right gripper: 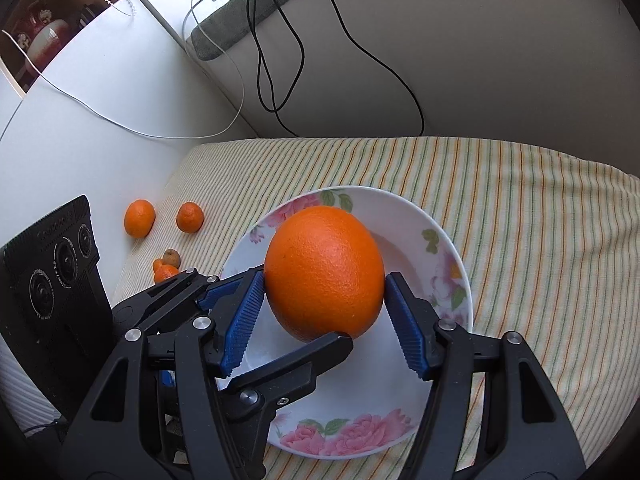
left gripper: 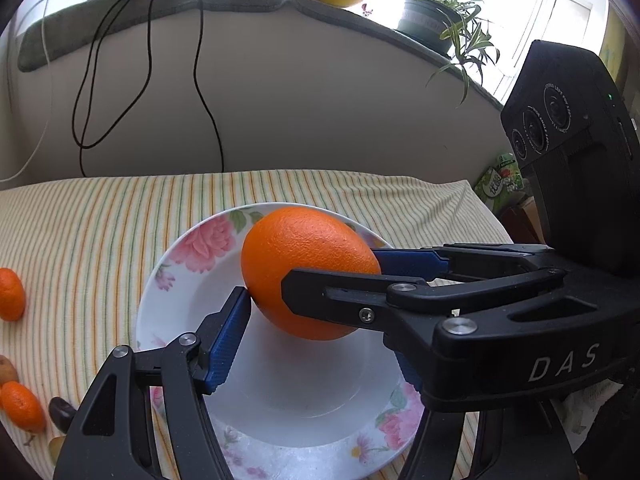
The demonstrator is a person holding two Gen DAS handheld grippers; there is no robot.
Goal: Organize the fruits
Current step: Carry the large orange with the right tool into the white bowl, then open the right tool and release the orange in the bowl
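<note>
— Grippers first: our right gripper (right gripper: 325,304) clamps the orange (right gripper: 324,272) between both blue pads; our left gripper (left gripper: 320,312) presses its near pad on it too, the far pad hidden.

— We judge we're setting it into the flowered plate (right gripper: 448,240), frame centre; next, lower, then release; small fruits (right gripper: 139,218) wait upper left.

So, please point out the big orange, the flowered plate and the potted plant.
big orange (right gripper: 324,272), right wrist view, middle of its peel.
flowered plate (right gripper: 348,432), right wrist view, near rim with pink flowers.
potted plant (left gripper: 424,20), left wrist view, its dark pot.
</note>
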